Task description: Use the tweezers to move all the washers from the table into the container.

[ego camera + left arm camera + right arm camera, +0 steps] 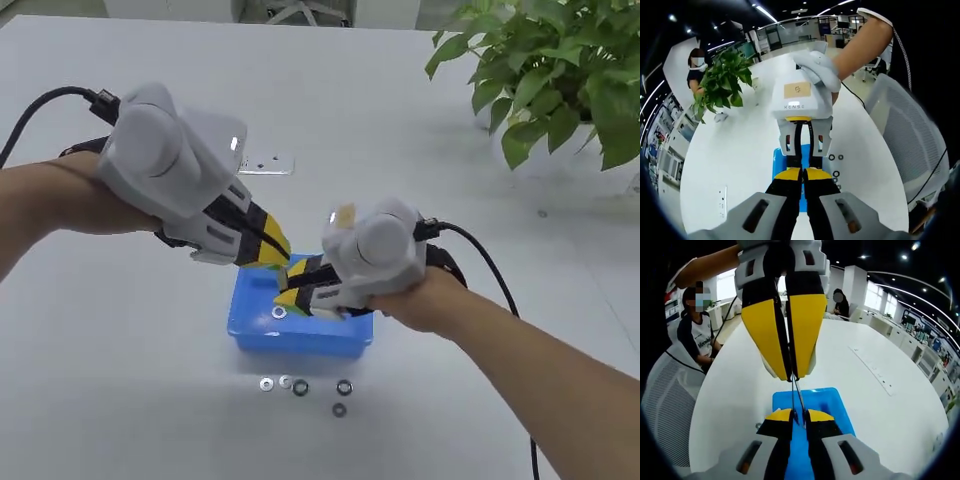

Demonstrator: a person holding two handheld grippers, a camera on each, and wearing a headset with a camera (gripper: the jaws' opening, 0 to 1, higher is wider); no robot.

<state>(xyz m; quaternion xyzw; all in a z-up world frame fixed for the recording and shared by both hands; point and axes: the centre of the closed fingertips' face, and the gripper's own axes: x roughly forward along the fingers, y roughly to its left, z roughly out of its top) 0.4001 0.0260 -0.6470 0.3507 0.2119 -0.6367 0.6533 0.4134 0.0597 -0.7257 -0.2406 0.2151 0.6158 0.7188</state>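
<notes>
Surroundings: potted plant [560, 70] at the far right of the white table [120, 400], flat white socket plate [265, 163] beyond the grippers, both well apart from the work. Grey mesh chair [905, 135] off the table edge in the left gripper view. The two grippers meet nose to nose over the blue container [300, 340] and hide most of its inside from the head view. Left gripper [272, 250] has its jaws closed down on the tweezers [793, 399], which run from it down to the right gripper [290, 285]. Right gripper's jaws are narrow, one on each side of the tweezer tips above the container. Can't tell if they actually pinch them. Container holds one washer [278, 313] that I can see, near its left side. Loose washers on the table just in front of the container: five in all, with three close together [285, 381] and two a little to the right [344, 387]. No washer seen in the tweezers.
</notes>
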